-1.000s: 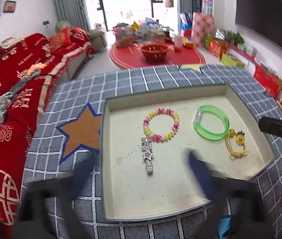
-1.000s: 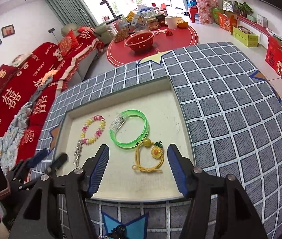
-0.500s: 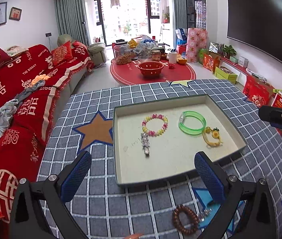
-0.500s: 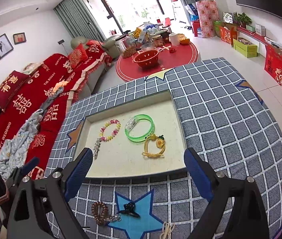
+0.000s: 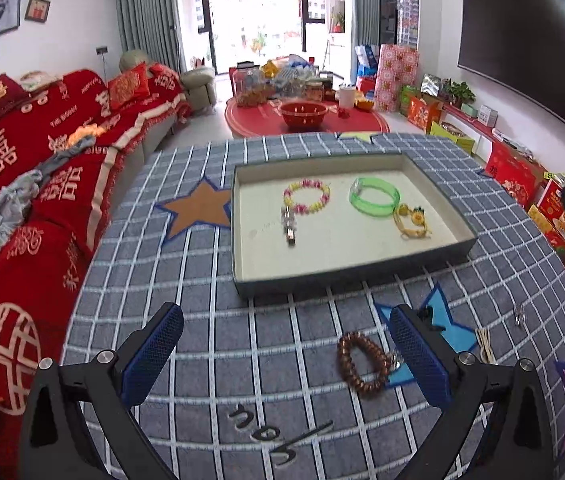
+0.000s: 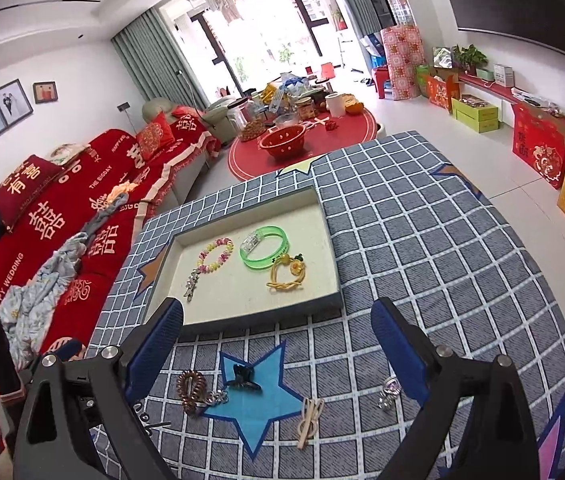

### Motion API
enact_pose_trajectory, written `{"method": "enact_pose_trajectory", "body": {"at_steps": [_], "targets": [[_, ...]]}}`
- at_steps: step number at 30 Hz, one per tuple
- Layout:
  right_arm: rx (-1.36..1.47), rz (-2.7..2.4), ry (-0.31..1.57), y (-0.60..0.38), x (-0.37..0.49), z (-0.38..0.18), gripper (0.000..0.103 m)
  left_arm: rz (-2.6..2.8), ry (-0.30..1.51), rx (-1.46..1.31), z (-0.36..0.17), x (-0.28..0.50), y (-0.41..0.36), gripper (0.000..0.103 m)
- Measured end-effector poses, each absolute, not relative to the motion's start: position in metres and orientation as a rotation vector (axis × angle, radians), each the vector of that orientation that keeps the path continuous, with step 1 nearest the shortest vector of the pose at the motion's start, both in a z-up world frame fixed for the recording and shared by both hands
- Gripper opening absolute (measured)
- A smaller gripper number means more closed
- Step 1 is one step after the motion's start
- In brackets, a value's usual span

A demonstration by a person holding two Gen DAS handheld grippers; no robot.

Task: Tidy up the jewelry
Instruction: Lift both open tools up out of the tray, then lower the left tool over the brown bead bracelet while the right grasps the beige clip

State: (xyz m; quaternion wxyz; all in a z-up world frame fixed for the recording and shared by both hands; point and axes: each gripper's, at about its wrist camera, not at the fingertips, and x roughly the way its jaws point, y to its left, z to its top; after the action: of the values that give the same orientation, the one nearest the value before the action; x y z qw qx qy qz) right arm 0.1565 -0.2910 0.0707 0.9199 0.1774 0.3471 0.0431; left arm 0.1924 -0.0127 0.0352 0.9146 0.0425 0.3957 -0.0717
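Observation:
A shallow cream tray (image 5: 346, 280) (image 6: 334, 240) on the checked table holds a pink-yellow bead bracelet (image 5: 306, 197) (image 6: 215, 255), a silver hair clip (image 5: 289, 224) (image 6: 192, 284), a green bangle (image 5: 374, 198) (image 6: 264, 246) and a yellow cord charm (image 5: 410, 220) (image 6: 287, 276). In front of the tray lie a brown bead bracelet (image 5: 360, 364) (image 6: 191, 390), a black claw clip (image 6: 244, 378), a beige hair tie (image 6: 309, 416) and a silver ring (image 6: 387, 392) (image 5: 518, 315). My left gripper (image 5: 284, 356) and right gripper (image 6: 276, 344) are open, empty, above these loose pieces.
A red sofa (image 5: 22, 184) runs along the left of the table. A round red table with a red bowl (image 5: 302, 112) and jars stands beyond. Boxes line the right wall (image 6: 542, 152). The table edge curves off at right.
Both grippers have pulled back and up from the tray towards the table's near side, bringing the loose jewelry in front of the tray into view. The right gripper's jaws have spread wider.

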Motion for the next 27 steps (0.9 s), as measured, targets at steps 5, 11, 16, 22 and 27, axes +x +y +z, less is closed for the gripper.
{"method": "enact_pose_trajectory", "body": {"at_steps": [5,11,16,22,27], "targets": [[0.377,0.064,0.734,-0.300,0.137,0.062,0.096,-0.154,0.845,0.074,0.023,0.177,-0.012,0.103],[0.356,0.026,0.810,-0.314,0.117,0.044,0.096,-0.126,0.873,0.059,0.011,0.164,-0.008,0.103],[0.368,0.034,0.886,-0.324,0.105,0.024,0.096,-0.123,0.925,0.046,-0.005,0.159,-0.006,0.103],[0.351,0.001,0.966,-0.326,0.094,-0.003,0.096,-0.140,0.969,0.050,-0.017,0.157,-0.011,0.103],[0.297,-0.006,1.024,-0.314,0.088,-0.021,0.096,-0.130,0.987,0.036,-0.023,0.165,-0.012,0.103]]}}
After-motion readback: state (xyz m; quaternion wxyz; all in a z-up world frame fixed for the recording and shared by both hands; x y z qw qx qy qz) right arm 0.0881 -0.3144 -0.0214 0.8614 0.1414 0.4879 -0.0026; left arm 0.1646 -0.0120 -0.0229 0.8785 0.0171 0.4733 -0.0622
